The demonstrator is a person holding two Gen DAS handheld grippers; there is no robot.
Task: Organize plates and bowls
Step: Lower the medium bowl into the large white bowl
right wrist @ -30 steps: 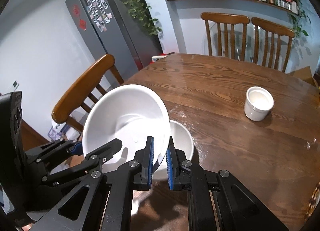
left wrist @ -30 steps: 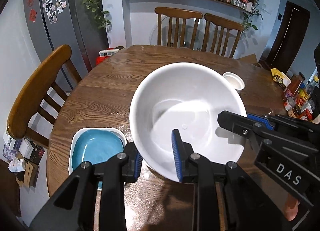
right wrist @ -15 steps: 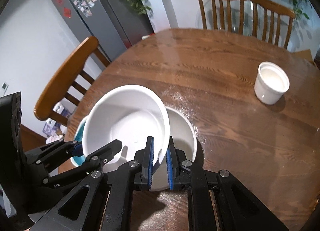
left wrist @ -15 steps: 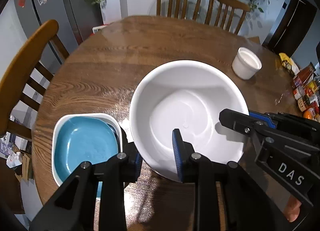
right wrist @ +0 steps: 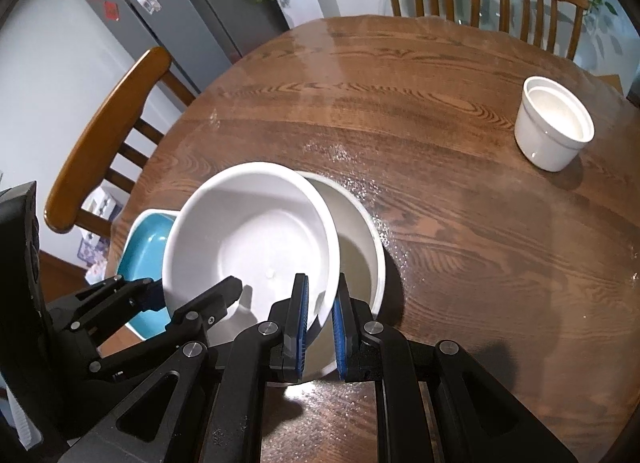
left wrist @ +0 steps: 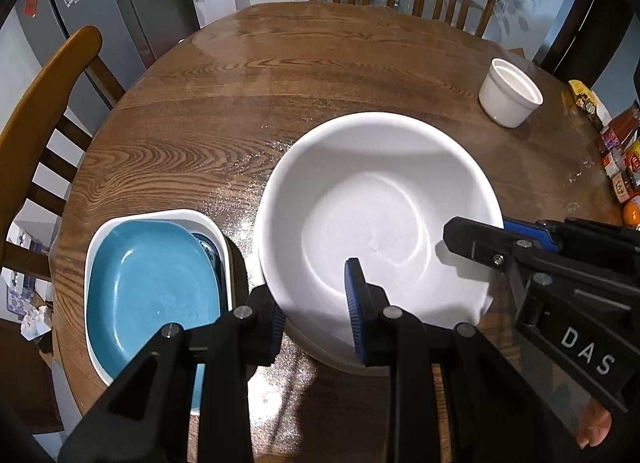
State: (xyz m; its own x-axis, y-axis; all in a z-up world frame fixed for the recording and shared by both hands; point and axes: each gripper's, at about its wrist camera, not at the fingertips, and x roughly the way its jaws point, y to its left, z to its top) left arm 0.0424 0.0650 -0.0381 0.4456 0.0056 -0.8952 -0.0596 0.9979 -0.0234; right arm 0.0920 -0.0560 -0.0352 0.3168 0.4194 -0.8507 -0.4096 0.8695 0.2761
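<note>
Both grippers clamp the rim of the white bowl (right wrist: 256, 239): left gripper (left wrist: 316, 311) on its near edge, right gripper (right wrist: 320, 323) on the opposite side. The bowl, mouth up and tilted, sits partly over the lower bowl (right wrist: 360, 255); contact between them appears likely but is obscured. Round, no long axis.
</note>
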